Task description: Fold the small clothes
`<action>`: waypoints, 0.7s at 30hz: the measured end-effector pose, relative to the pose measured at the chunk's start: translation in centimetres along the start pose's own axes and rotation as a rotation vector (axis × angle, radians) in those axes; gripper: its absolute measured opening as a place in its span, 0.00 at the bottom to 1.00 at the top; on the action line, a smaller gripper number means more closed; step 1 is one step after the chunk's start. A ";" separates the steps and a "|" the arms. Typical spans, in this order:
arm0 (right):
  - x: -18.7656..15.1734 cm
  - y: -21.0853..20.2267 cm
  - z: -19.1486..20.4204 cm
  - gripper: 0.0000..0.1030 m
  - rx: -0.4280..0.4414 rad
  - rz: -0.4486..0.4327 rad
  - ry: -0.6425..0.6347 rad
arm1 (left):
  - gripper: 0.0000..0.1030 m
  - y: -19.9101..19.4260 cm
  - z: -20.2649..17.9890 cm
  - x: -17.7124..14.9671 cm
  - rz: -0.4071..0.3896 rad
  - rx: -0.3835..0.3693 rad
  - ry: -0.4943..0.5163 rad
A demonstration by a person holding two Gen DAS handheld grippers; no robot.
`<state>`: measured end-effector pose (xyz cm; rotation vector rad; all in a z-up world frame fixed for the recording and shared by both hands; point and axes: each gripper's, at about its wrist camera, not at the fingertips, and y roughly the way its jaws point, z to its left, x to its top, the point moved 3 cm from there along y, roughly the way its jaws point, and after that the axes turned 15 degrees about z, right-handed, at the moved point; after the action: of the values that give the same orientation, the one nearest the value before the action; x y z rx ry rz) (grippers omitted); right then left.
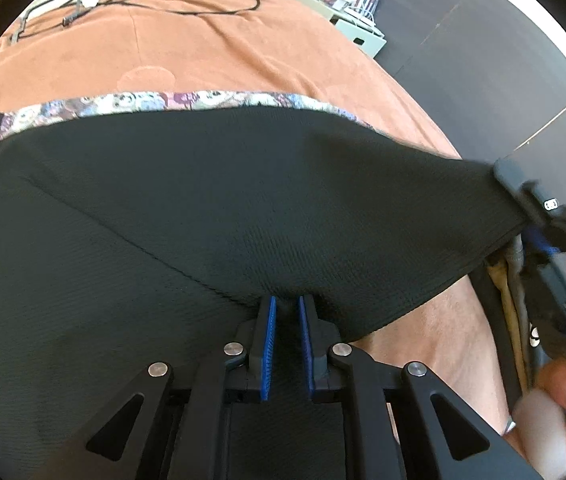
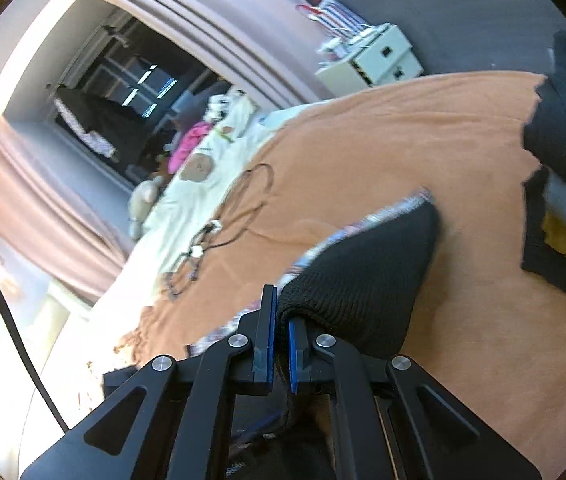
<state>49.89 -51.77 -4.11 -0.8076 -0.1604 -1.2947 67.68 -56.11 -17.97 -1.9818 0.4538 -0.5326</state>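
**Both claws clenched on a black knit garment over the bed**

The left gripper [image 1: 286, 312] has its blue pads [image 1: 270, 344] pinched on the near edge of the black garment [image 1: 203, 200], cloth bunched between them. The garment spreads wide across the orange blanket [image 1: 203, 52], lying over a floral cloth [image 1: 163, 102] whose patterned strip shows along its far edge. At the right of the left wrist view, the right gripper [image 1: 523, 188] grips the garment's far corner and pulls the fabric taut and off the blanket.

In the right wrist view, the right gripper [image 2: 281, 320] is clamped on the ribbed edge of the garment [image 2: 363, 280], which hangs in a fold in front of it. A black cable [image 2: 243, 200] lies coiled on the blanket farther back, and a stack of folded clothes [image 2: 563, 220] sits at the right edge
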 end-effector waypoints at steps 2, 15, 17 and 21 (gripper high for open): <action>0.3 0.1 0.3 0.01 0.036 0.002 -0.013 | 0.12 0.1 0.0 0.0 -0.003 -0.024 -0.012; 2.0 1.1 -3.4 0.01 0.199 0.082 -0.036 | 0.12 -0.6 1.5 0.2 0.008 -0.144 -0.117; 1.9 1.6 -3.8 0.01 0.209 0.100 -0.046 | 0.12 -2.1 1.9 -0.4 0.000 -0.128 -0.120; 1.9 2.5 -4.3 0.01 0.232 0.140 -0.042 | 0.12 -6.0 3.9 -0.6 -0.038 -0.057 -0.132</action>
<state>51.32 -55.78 -7.35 -0.6359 -0.2776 -1.1050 69.78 -50.33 -14.29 -2.0690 0.3527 -0.4134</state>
